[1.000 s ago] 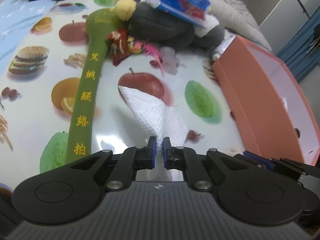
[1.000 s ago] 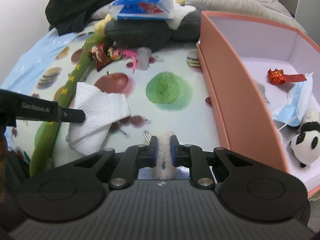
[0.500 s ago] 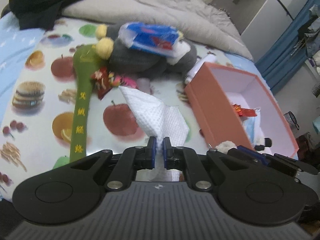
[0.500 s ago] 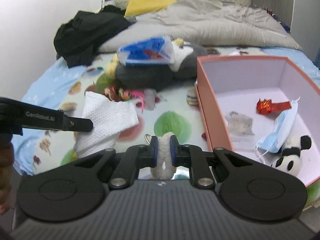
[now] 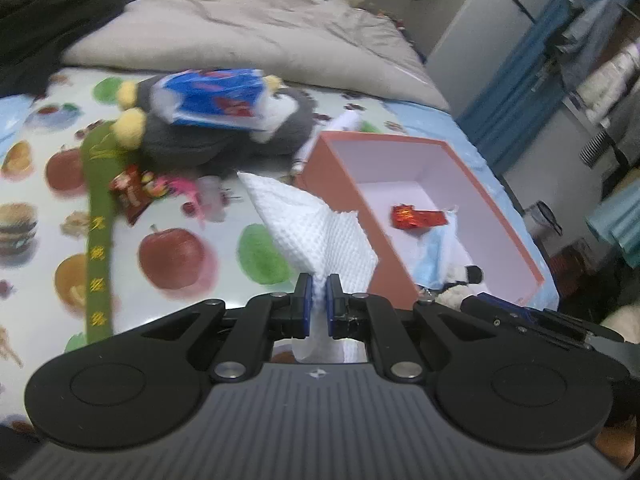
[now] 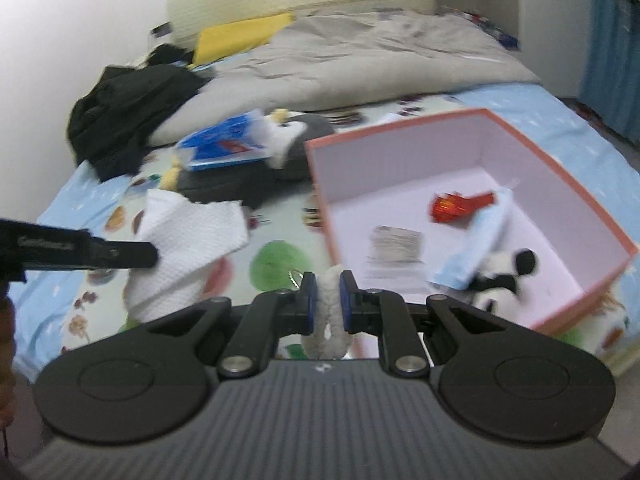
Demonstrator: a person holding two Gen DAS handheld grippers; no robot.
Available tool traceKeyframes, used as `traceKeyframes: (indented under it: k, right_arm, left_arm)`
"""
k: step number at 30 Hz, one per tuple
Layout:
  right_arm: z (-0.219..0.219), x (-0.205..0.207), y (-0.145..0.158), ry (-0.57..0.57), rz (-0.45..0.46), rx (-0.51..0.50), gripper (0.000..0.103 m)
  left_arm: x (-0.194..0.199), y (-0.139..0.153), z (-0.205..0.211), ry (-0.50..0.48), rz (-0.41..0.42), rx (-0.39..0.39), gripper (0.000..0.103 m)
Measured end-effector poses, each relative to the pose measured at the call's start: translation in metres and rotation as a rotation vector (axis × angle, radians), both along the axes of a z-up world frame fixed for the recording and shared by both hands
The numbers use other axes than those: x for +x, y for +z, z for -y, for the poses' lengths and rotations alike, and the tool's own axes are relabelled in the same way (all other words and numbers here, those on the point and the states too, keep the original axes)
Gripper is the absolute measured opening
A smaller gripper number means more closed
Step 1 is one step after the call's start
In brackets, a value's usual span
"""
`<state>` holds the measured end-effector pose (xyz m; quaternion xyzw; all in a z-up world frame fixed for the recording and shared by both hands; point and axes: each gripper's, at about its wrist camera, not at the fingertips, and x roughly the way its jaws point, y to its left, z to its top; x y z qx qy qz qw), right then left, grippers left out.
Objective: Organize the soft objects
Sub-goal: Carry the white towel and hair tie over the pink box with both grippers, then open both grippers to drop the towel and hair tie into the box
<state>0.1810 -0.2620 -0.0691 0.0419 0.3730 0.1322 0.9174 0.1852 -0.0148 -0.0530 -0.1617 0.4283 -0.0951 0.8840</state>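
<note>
being pinched by the closed left hand-held gripper point(image 5: 316, 298), the white cloth point(image 5: 320, 232) is held clear of the bed point(image 5: 180, 256) near the pink box point(image 5: 500, 216), while a fluffy white toy point(image 6: 326, 320) is clamped in the right hand-held gripper point(image 6: 328, 300), probably for dropping both inside.

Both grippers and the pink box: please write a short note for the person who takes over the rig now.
Left gripper: shut on the white waffle-textured cloth, held above the fruit-print sheet.
Right gripper: shut on a small cream fluffy toy.
Open pink cardboard box: already holds a small plush panda, a blue face mask, a red foil wrapper and a flat greyish packet.
Left: drop both held items in. On the sheet remain the grey plush penguin, the blue tissue pack lying on it, the long green embroidered plush.
</note>
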Motion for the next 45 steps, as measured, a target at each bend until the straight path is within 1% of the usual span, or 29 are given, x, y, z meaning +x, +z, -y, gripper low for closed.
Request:
traceKeyframes:
  k: [5,7,9,12,15,20,22,26,28,30,33,36,37,38,39,40,45]
  right_arm:
    - [0.028,-0.001,0.005,-0.066,0.009,-0.012,0.016]
    - [0.034,0.002,0.006,-0.072,0.019,-0.017,0.016]
    - [0.04,0.013,0.004,-0.074,0.002,-0.02,0.016]
    - [0.049,0.037,0.0,-0.074,-0.024,0.003,0.016]
    - [0.056,0.065,-0.006,-0.088,-0.058,-0.014,0.016]
    - [0.06,0.102,-0.01,-0.067,-0.067,-0.092,0.016]
    - [0.062,0.118,-0.012,-0.076,-0.066,-0.121,0.017]
    - [0.069,0.149,-0.022,-0.084,-0.121,-0.138,0.017]
    - [0.074,0.16,-0.028,-0.084,-0.163,-0.125,0.017]
    - [0.081,0.169,-0.033,-0.105,-0.202,-0.12,0.018]
    - [0.091,0.174,-0.035,-0.128,-0.227,-0.114,0.018]
    - [0.098,0.173,-0.034,-0.139,-0.236,-0.103,0.024]
    - [0.099,0.172,-0.034,-0.146,-0.242,-0.105,0.03]
    - [0.101,0.172,-0.034,-0.151,-0.246,-0.104,0.043]
    - [0.102,0.171,-0.034,-0.152,-0.245,-0.097,0.049]
    - [0.103,0.169,-0.033,-0.149,-0.238,-0.085,0.049]
    - [0.104,0.155,-0.026,-0.143,-0.212,-0.035,0.049]
  left_arm:
    - [0.01,0.011,0.019,-0.065,0.027,0.004,0.009]
    - [0.018,0.015,0.03,-0.095,0.04,0.01,0.009]
    - [0.03,0.017,0.043,-0.119,0.037,0.007,0.009]
    - [0.049,0.023,0.073,-0.17,0.074,0.051,0.009]
    - [0.074,0.021,0.097,-0.204,0.073,0.069,0.009]
    - [0.122,0.007,0.123,-0.24,0.007,0.073,0.009]
    - [0.144,-0.001,0.132,-0.25,-0.032,0.065,0.009]
    - [0.181,-0.016,0.144,-0.255,-0.087,0.083,0.009]
    - [0.192,-0.021,0.149,-0.292,-0.12,0.079,0.009]
    - [0.198,-0.024,0.15,-0.288,-0.139,0.082,0.009]
    - [0.202,-0.025,0.15,-0.304,-0.15,0.084,0.009]
    - [0.203,-0.024,0.148,-0.315,-0.151,0.068,0.01]
    - [0.203,-0.025,0.148,-0.315,-0.155,0.073,0.015]
    - [0.203,-0.025,0.147,-0.309,-0.154,0.084,0.025]
    - [0.202,-0.024,0.147,-0.305,-0.15,0.091,0.031]
    - [0.201,-0.023,0.146,-0.306,-0.141,0.093,0.039]
    - [0.187,-0.016,0.141,-0.302,-0.103,0.099,0.039]
